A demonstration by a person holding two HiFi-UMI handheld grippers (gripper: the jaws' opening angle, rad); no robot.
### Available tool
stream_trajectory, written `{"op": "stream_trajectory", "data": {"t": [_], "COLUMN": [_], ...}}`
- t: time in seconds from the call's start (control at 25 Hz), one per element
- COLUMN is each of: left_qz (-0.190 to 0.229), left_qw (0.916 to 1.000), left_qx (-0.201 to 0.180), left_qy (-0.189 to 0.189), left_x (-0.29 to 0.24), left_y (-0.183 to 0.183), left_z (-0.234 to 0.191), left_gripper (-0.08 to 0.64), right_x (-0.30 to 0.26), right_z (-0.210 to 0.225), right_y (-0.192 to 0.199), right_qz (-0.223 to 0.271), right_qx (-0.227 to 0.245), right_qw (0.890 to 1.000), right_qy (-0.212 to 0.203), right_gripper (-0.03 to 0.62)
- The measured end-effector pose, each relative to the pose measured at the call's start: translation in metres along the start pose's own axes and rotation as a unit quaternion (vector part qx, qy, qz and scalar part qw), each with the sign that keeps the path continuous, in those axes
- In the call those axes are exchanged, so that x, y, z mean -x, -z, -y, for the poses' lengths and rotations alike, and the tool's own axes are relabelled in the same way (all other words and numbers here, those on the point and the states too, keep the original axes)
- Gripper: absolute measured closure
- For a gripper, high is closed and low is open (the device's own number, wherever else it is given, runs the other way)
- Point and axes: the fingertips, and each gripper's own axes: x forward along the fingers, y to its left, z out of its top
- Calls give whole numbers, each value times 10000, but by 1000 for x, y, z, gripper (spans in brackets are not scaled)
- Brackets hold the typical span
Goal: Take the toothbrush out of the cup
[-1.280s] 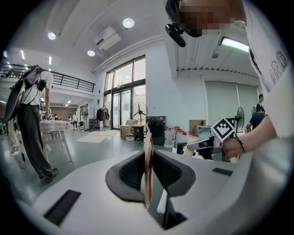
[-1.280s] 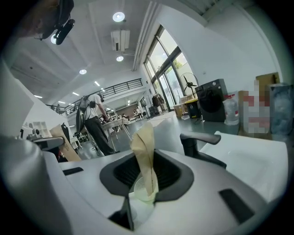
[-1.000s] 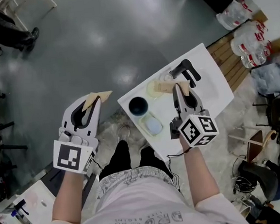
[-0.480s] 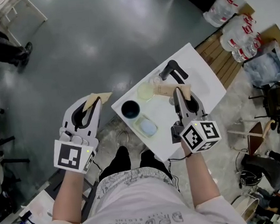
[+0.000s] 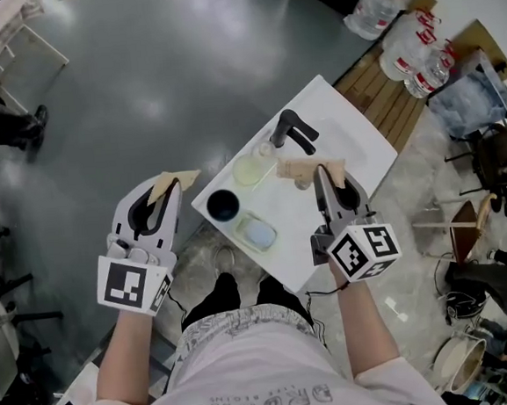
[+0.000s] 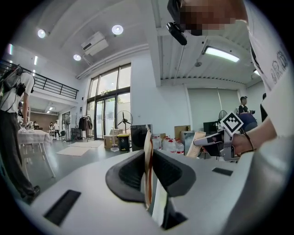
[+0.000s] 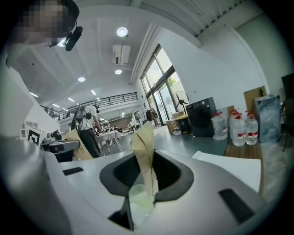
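Note:
On a small white table (image 5: pixel 353 127) stand a dark cup (image 5: pixel 223 205), a pale green cup (image 5: pixel 249 168) and a blue soap dish (image 5: pixel 258 233). I cannot make out a toothbrush in any view. My right gripper (image 5: pixel 308 168) hovers over the table just right of the green cup, its tan pads together and nothing held. The same cup (image 7: pixel 140 198) shows low in the gap behind the right gripper's (image 7: pixel 144 131) pads. My left gripper (image 5: pixel 179 175) hangs over the floor left of the table, also shut and empty; its pads (image 6: pixel 148 137) meet at the tip.
A black handled device (image 5: pixel 291 130) lies at the table's far end beside a clear cup (image 5: pixel 268 148). Water bottles (image 5: pixel 417 59) and a wooden pallet (image 5: pixel 375 76) lie beyond; chairs and clutter (image 5: pixel 489 176) crowd the right. A person (image 7: pixel 89 124) stands across the grey floor.
The table has drifted up and left in the head view, so the right gripper's tips now sit nearer its near-right side. Both grippers' jaws look the same as before.

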Motion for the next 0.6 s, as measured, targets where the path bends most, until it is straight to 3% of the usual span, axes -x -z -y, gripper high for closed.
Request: {"op": "stream_trajectory", "data": {"t": [0.6], "left_qz": [118], "left_qw": [9994], "left_qx": [-142], "left_qy": [307], "left_x": [-17], "left_y": [-15], "left_z": [23], "left_gripper": [495], "right_x": [39], "right_z": [14], "right_y": [-15], "right_qz": [236], "right_qx": [92], "right_qw": [9996], "right_qy": [146], "right_gripper": [509]}}
